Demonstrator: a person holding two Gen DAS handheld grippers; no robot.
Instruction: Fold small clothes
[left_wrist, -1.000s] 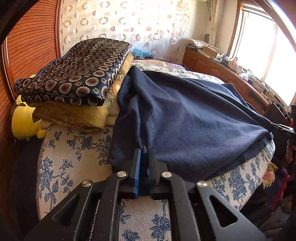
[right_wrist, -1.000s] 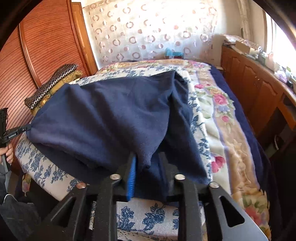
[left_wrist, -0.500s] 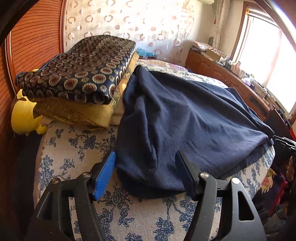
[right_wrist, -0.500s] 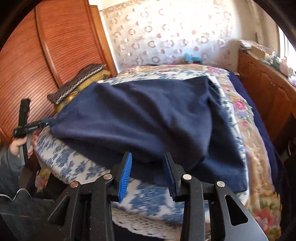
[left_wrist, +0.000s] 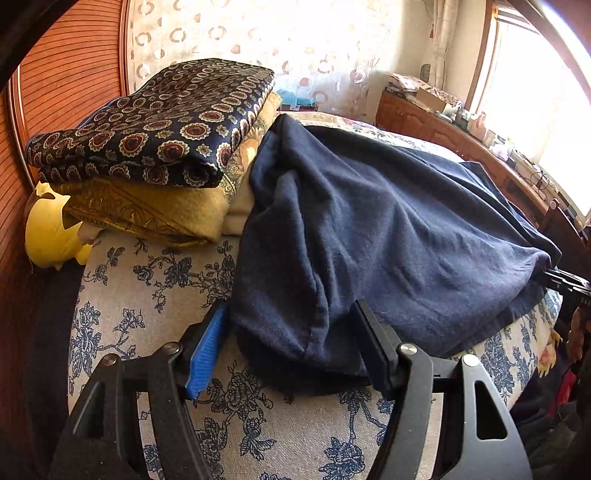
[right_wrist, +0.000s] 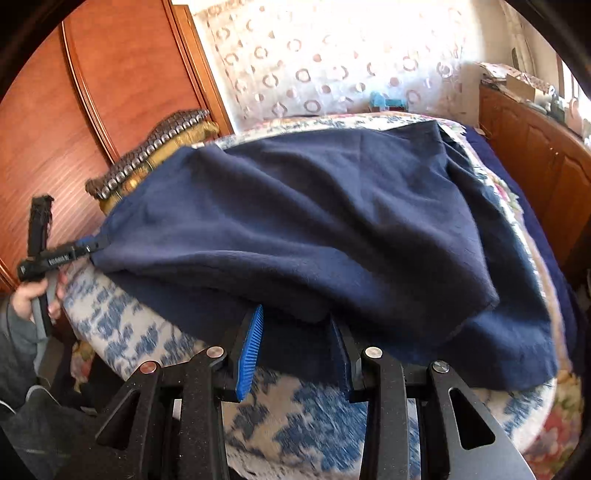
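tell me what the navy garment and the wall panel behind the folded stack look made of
Navy garment: likely fleece or brushed knit, with a matte, fuzzy nap and soft, rounded folds. Wall panel: looks like reddish wood or wood veneer, finely ribbed with a slight sheen; which one is unclear.

Black claw (right_wrist: 295, 350), blue ribbed pads (right_wrist: 250, 354), grey sleeve (right_wrist: 16, 343).

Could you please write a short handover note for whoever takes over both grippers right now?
Left gripper: open, jaws have just been opening, standing either side of the near-left corner of the navy garment without pressing it.
Right gripper: open, jaws have just been opening a little, the garment's near edge between them, not pinched.
The garment lies on the floral bedspread, one layer folded over another, beside the folded blankets.
Done: one fold laid down, both corners let go.
Left: likely further folds and smoothing.
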